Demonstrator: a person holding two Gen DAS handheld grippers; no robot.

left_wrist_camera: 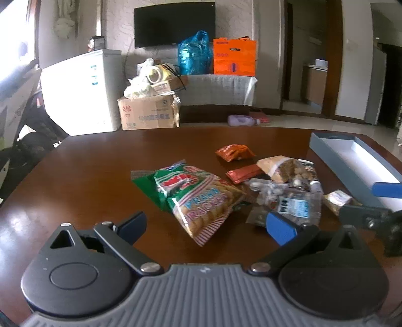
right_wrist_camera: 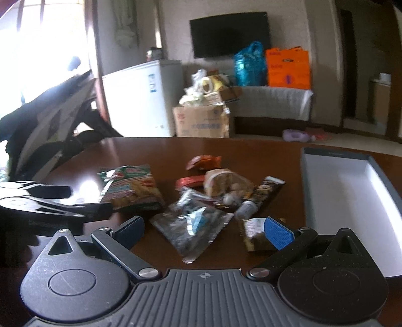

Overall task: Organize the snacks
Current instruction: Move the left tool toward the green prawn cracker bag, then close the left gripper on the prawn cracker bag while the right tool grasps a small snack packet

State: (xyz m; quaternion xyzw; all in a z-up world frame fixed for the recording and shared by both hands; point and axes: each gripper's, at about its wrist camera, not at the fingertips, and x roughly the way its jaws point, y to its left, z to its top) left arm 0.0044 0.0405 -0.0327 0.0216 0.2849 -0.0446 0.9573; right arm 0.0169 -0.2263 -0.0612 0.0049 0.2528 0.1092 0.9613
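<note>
A green prawn cracker bag (left_wrist_camera: 198, 196) lies on the brown table (left_wrist_camera: 88, 181), just ahead of my open left gripper (left_wrist_camera: 206, 226), which holds nothing. Right of the bag lie an orange packet (left_wrist_camera: 233, 152), a red bar (left_wrist_camera: 247, 173), a clear bag of nuts (left_wrist_camera: 289, 171) and a clear packet with a blue label (left_wrist_camera: 294, 203). An open grey box (left_wrist_camera: 356, 163) with a white inside stands at the far right. In the right wrist view my right gripper (right_wrist_camera: 204, 232) is open above a crinkled clear packet (right_wrist_camera: 193, 226); a small wrapped snack (right_wrist_camera: 256, 234) lies by its right finger. The grey box (right_wrist_camera: 351, 191) is to its right.
The left gripper's body (right_wrist_camera: 50, 203) shows at the left in the right wrist view. Beyond the table stand a white fridge (left_wrist_camera: 78, 93), a cardboard box (left_wrist_camera: 148, 112), a low cabinet with blue and orange bags (left_wrist_camera: 233, 57), and a wall screen (left_wrist_camera: 173, 24).
</note>
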